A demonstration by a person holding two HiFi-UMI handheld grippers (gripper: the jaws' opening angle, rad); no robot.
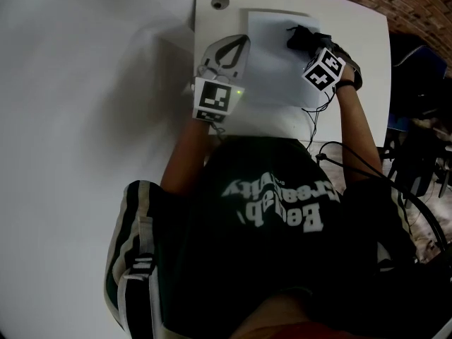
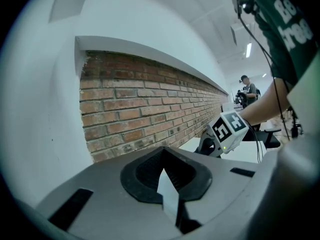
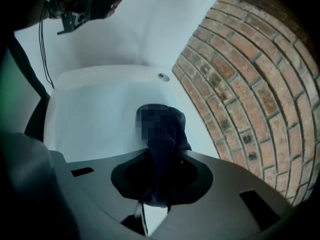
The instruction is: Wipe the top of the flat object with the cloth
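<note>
Two clamps | left gripper (image 1: 242,46) jaws pinch flat object (image 1: 272,66) | right gripper (image 3: 159,164) jaws grip cloth (image 3: 175,130)

The white tabletop (image 1: 367,69) is seen steeply from overhead in the head view. The left gripper view is aimed low along its jaws at a red brick wall (image 2: 140,104). The right gripper view is held close above the tabletop. The wall is shared by both gripper views.

White print on the person's dark green T-shirt (image 1: 275,203) reads upside down; only "Crea" and "Be" are legible.
</note>
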